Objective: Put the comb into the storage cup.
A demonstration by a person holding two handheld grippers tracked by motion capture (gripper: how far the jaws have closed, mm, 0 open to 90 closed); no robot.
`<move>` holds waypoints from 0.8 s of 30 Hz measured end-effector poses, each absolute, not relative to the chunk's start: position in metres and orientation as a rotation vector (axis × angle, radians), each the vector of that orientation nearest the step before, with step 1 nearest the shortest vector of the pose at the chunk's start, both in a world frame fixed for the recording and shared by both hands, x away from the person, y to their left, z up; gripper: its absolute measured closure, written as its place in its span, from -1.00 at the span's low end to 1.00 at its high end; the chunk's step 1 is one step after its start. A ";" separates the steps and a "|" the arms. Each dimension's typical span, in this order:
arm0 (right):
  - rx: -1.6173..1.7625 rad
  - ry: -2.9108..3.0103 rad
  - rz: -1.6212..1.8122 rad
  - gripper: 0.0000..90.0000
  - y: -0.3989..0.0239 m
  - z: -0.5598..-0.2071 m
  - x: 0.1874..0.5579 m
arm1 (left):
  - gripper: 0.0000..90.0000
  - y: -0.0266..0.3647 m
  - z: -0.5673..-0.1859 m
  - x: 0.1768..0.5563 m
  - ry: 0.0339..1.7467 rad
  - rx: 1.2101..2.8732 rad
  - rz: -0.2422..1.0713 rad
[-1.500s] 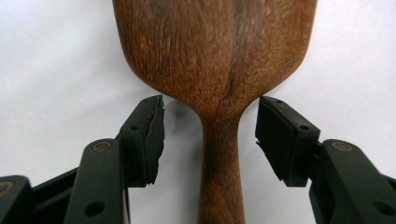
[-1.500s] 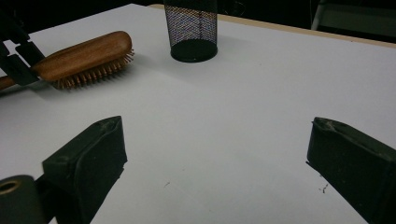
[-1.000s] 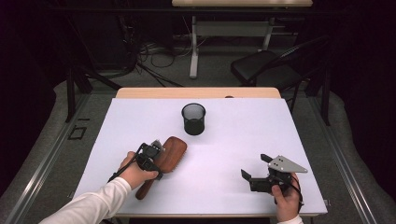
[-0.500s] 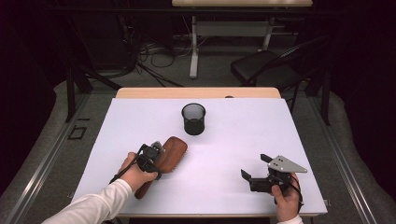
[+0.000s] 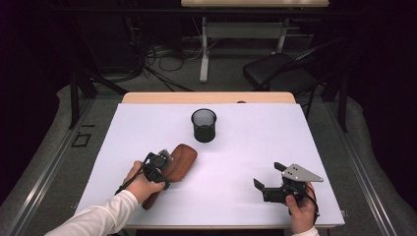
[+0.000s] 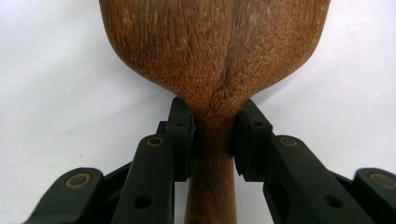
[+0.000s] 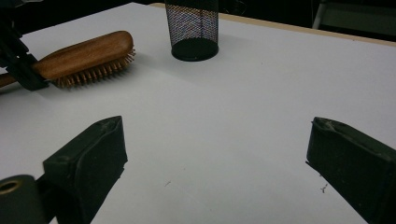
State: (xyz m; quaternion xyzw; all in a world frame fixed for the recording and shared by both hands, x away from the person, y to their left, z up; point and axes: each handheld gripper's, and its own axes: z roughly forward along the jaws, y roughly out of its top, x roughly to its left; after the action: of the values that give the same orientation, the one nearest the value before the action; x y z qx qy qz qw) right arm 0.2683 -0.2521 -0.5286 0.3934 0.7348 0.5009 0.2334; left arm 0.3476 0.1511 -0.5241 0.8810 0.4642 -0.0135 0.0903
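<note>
Near the tabletop's front left corner, the left gripper (image 6: 212,135) has just been closing; its fingers (image 6: 181,133) now pinch the hairbrush (image 5: 179,158) at its neck. The cup (image 5: 203,125) hasn't moved. At the front right, the right gripper (image 7: 217,154) hovers wide open, empty.

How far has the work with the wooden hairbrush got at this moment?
Done: the left claw has reached the wooden hairbrush and has just been closing; its pads now press the narrow neck below the head. In hand: that grip, with the brush lying bristles-down on the white table. Left: lifting it and moving it, perhaps to the black mesh cup, which stands apart. The right claw rests open and empty.
</note>
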 end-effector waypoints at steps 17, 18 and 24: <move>1.084 2.019 1.374 -0.90 -0.252 -0.529 0.268 | 0.62 0.156 -0.519 0.347 1.372 2.585 -0.065; 1.083 2.018 1.374 -0.90 -0.252 -0.529 0.269 | 0.62 0.156 -0.519 0.347 1.367 2.589 -0.065; 1.083 2.018 1.375 -0.90 -0.252 -0.529 0.269 | 0.63 0.157 -0.515 0.347 1.362 2.578 -0.062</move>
State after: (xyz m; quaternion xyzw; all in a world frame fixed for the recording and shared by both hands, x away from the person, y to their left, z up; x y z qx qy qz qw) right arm 0.2687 -0.2521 -0.5292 0.3942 0.7347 0.5006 0.2328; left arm 0.3468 0.1570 -0.5148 0.8785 0.4639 -0.0212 0.1123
